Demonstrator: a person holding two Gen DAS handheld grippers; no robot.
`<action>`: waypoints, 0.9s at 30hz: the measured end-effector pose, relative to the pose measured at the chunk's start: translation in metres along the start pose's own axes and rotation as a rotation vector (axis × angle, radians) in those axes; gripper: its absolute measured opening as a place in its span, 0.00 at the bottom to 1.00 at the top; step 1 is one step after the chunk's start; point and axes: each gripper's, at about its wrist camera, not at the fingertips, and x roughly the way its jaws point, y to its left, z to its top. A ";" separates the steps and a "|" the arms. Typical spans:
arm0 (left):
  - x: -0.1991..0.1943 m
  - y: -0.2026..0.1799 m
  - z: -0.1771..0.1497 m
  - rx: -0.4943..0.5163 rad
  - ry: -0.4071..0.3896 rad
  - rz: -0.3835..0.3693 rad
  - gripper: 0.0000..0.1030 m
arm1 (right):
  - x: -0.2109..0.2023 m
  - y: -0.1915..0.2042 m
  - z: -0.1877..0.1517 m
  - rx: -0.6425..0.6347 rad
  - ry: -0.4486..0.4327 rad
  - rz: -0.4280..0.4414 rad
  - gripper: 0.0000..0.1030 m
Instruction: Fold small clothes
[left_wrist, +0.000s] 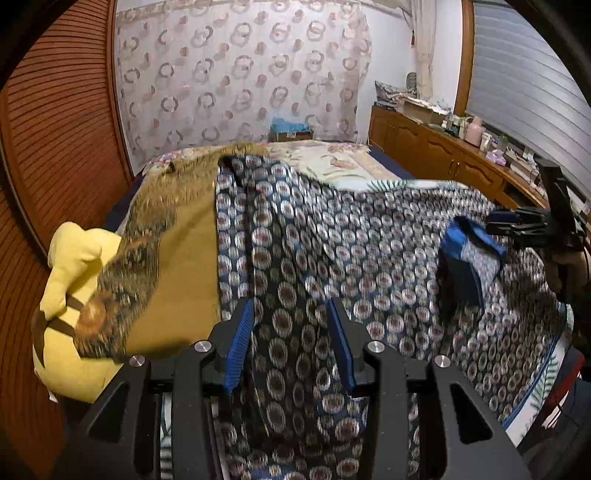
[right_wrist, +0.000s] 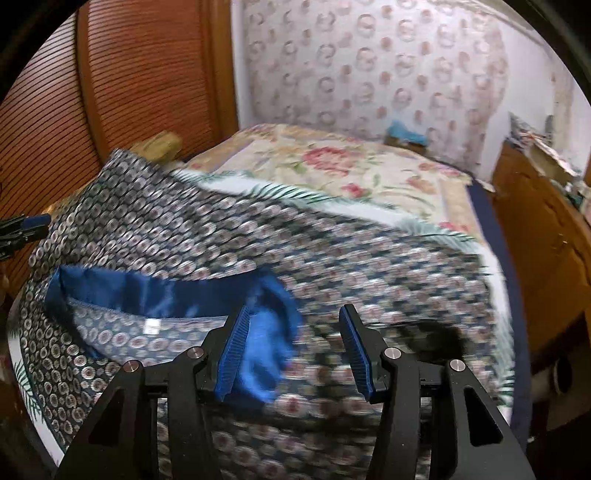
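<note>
A dark blue garment with a round flower print (left_wrist: 332, 251) lies spread over the bed; it also fills the right wrist view (right_wrist: 258, 236). Its shiny blue collar lining (right_wrist: 155, 288) shows near the right gripper, and in the left wrist view (left_wrist: 469, 251). My left gripper (left_wrist: 291, 314) is open, its blue pads on either side of a fold of the garment. My right gripper (right_wrist: 295, 317) is open just above the collar end; it also shows at the right of the left wrist view (left_wrist: 517, 221). Both views are blurred.
A mustard-brown patterned cloth (left_wrist: 177, 236) and a yellow plush toy (left_wrist: 74, 280) lie left of the garment. The floral bedspread (right_wrist: 332, 166) stretches behind. A wooden louvred door (left_wrist: 55, 129) stands left, a wooden sideboard (left_wrist: 443, 155) with clutter right.
</note>
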 end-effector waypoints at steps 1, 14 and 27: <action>-0.001 -0.001 -0.004 0.006 0.003 0.006 0.41 | 0.005 0.005 -0.001 -0.007 0.009 0.006 0.51; -0.010 0.003 -0.034 -0.044 0.002 0.042 0.74 | 0.040 0.012 -0.009 -0.044 0.061 -0.067 0.07; -0.014 0.009 -0.040 -0.065 -0.012 0.056 0.74 | -0.042 0.028 -0.068 0.022 -0.150 -0.047 0.02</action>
